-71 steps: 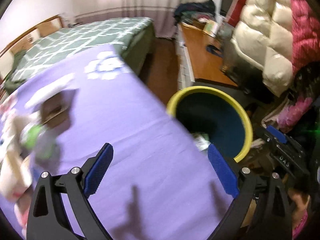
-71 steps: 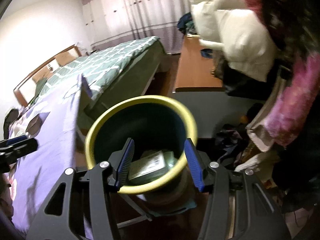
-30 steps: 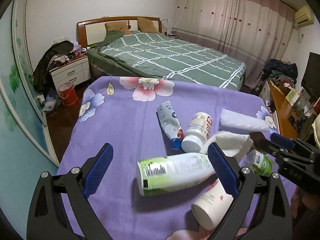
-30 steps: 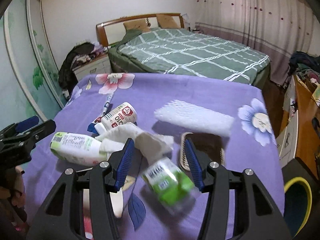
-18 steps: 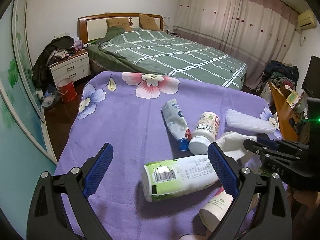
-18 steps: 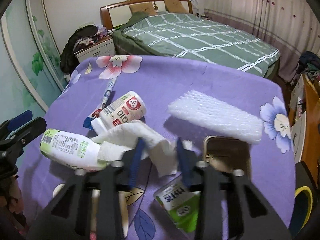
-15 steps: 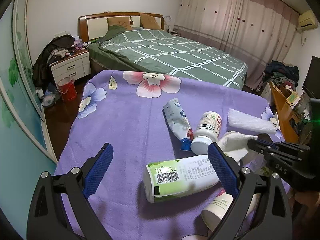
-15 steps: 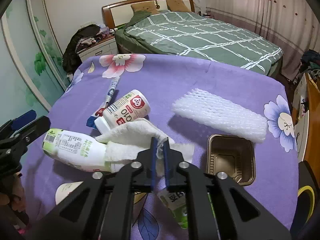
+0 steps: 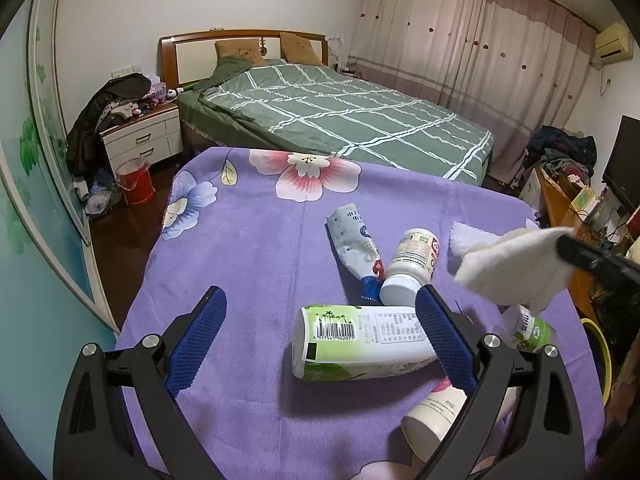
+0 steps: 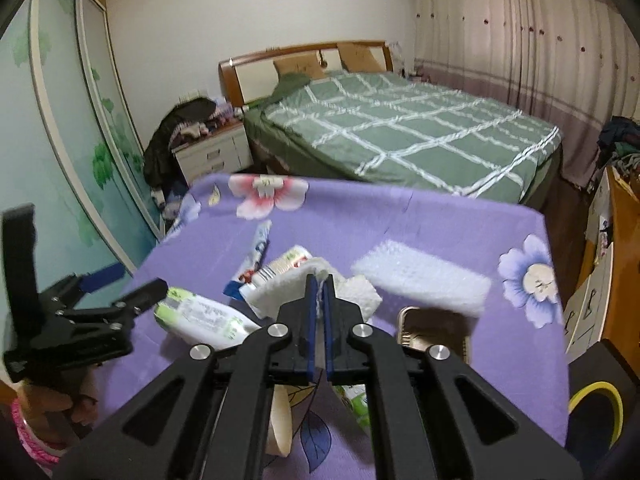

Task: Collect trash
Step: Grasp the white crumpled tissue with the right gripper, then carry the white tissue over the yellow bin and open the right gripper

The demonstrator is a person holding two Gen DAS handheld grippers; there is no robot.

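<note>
Trash is the business here, and the right claw [image 10: 319, 280] is now clamped on one piece of it, a white cloth [image 9: 516, 268]: half a second ago the blue pads were closing over the cloth as it lay on the desk [image 9: 260, 256], and now it hangs lifted clear, seen at three o'clock in the left wrist view. That suggests the pick is done and a carry to the yellow-rimmed bin [image 10: 596, 404], at four o'clock below the desk edge, comes next. Just under the cloth, the small green-labelled bottle [image 9: 532, 330] and a brown tray [image 10: 432, 330] lie uncovered. The left claw [image 9: 320, 336] stands wide apart and empty, hovering with the large green-and-white bottle [image 9: 360, 348] lying on its side between its pads, likely its next pick. Further out at twelve o'clock lie a white jar [image 9: 410, 266], a squeezed tube [image 9: 352, 240] and a white foam sheet [image 10: 420, 280].
</note>
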